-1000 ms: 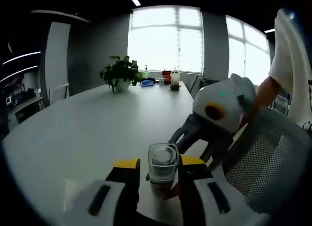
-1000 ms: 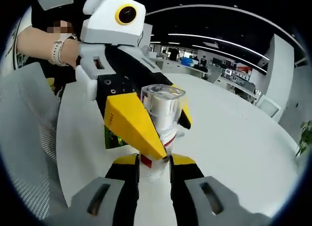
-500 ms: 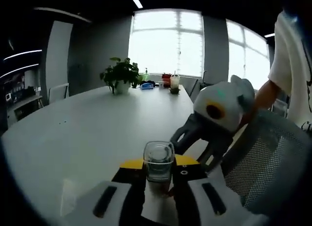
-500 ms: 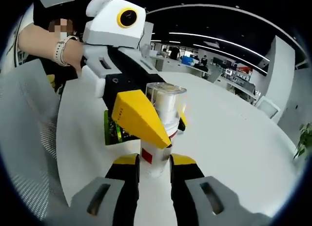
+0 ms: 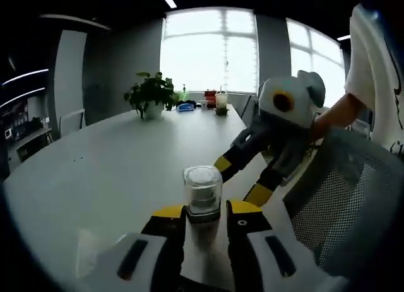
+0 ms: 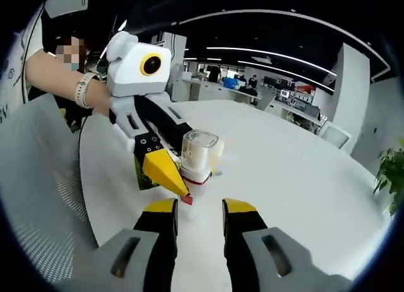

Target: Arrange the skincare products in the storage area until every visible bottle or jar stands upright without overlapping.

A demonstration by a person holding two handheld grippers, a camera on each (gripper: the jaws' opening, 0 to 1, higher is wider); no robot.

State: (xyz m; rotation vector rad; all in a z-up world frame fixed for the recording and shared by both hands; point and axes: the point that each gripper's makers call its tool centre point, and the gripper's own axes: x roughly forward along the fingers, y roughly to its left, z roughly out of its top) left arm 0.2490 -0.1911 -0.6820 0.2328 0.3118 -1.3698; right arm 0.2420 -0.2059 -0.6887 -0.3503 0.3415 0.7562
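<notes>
A white bottle (image 6: 197, 158) with a clear cap and a red band stands upright near the table's edge. In the left gripper view the bottle (image 5: 202, 192) sits between my own jaws, and my left gripper (image 5: 206, 210) is shut on its lower body. In the right gripper view the left gripper (image 6: 183, 175) comes in from the left, one yellow jaw pressed on the bottle. My right gripper (image 6: 199, 207) is open, a short way back from the bottle, with nothing between its jaws. Seen from the left gripper view, the right gripper (image 5: 242, 178) hangs to the right of the bottle.
A green box (image 6: 142, 177) lies on the white table (image 5: 113, 159) behind the left gripper. A grey mesh chair (image 5: 341, 197) stands close by the table's edge. A potted plant (image 5: 150, 95) and small items (image 5: 205, 103) sit at the far end. A person's arm (image 6: 69, 77) holds the left gripper.
My right gripper has drawn back from the bottle, which stood between its jaws before. The left gripper's jaws have come in onto the bottle and stay on it.
</notes>
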